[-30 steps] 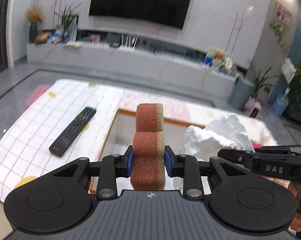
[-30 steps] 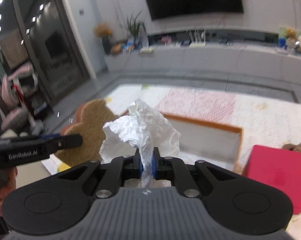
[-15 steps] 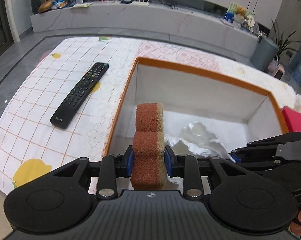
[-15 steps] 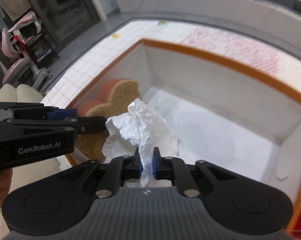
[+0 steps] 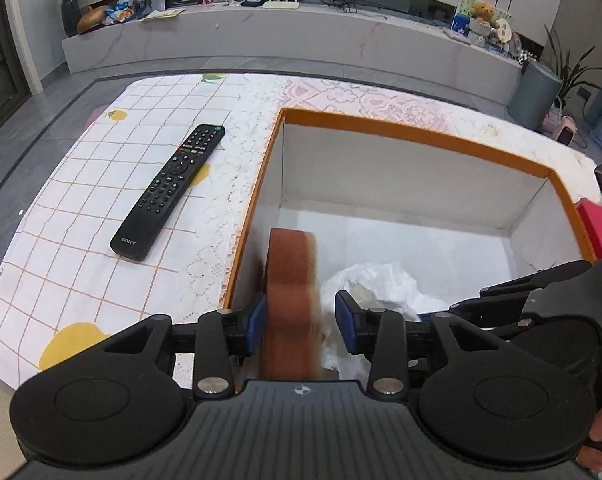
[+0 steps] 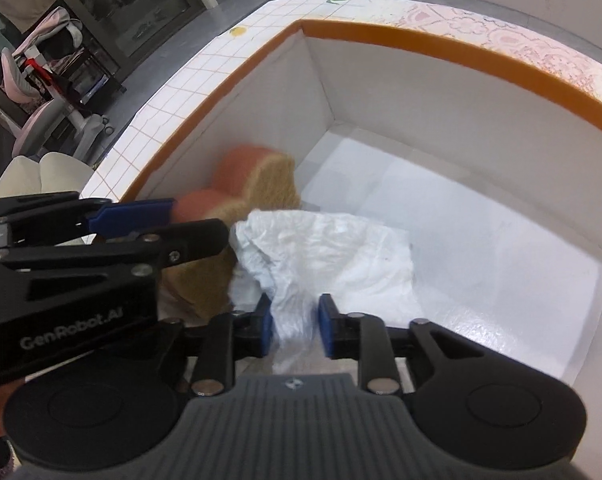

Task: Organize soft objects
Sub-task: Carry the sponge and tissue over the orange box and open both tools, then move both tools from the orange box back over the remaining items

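Note:
The reddish-brown sponge (image 5: 291, 280) stands on edge between the jaws of my left gripper (image 5: 301, 320), low inside the orange-rimmed white box (image 5: 421, 136). Those jaws are opening; a gap shows at the right pad and the sponge is motion-blurred. Seen from the right wrist, the sponge (image 6: 261, 188) leans in the box's left corner. A crumpled white wad (image 6: 329, 248) lies on the box floor beside it. Its tail runs loosely between the opening jaws of my right gripper (image 6: 295, 324). Both grippers hang side by side over the box's near end.
A black remote (image 5: 169, 192) lies on the checked tablecloth left of the box. A red flat object (image 5: 593, 224) shows past the box's right wall. The box floor beyond the wad is bare white. A TV bench runs along the far wall.
Both grippers came down from above the table into the box. Both pairs of jaws, shut on the sponge and the wad before, have spread apart, and both objects have sunk.

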Motion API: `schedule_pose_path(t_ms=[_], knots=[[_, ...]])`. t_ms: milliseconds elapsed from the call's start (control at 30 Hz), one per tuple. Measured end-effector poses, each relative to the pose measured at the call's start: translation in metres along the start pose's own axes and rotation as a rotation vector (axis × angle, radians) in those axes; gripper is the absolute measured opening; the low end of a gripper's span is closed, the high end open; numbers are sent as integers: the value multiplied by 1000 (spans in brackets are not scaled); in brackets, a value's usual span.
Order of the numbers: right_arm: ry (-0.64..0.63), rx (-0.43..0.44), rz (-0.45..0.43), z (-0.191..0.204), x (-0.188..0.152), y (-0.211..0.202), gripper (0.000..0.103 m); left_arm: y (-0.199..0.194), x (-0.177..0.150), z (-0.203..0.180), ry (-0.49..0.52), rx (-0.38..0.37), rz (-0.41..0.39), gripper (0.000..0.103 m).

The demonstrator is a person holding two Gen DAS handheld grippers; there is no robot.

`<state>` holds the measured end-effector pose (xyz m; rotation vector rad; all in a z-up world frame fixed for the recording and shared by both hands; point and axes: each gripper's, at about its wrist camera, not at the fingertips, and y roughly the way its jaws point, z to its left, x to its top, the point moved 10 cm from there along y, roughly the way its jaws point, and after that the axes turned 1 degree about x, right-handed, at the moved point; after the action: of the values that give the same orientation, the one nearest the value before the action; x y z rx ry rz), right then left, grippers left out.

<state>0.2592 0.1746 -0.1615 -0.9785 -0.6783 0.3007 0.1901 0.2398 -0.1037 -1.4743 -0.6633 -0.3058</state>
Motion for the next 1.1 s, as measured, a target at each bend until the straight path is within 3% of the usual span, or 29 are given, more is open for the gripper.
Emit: schedule_pose_path(t_ms=[100, 267, 533, 767, 867, 1100], knots=[[19, 2, -16, -1, 0, -10, 39, -13, 5, 2, -4, 7, -31, 57], [33, 27, -66, 5, 2, -38, 50, -39, 12, -2, -5, -1, -84, 57], [45, 3, -177, 4, -12, -98, 53, -83, 16, -32, 43, -39, -192, 57], [76, -50, -343, -10, -43, -174, 56, -116, 9, -87, 122, -129, -290, 57], [102, -104, -415, -28, -66, -207, 62, -126, 3, -119, 164, -178, -340, 57], [178, -241, -515, -73, -122, -265, 63, -136, -18, -197, 238, -298, -411, 56]])
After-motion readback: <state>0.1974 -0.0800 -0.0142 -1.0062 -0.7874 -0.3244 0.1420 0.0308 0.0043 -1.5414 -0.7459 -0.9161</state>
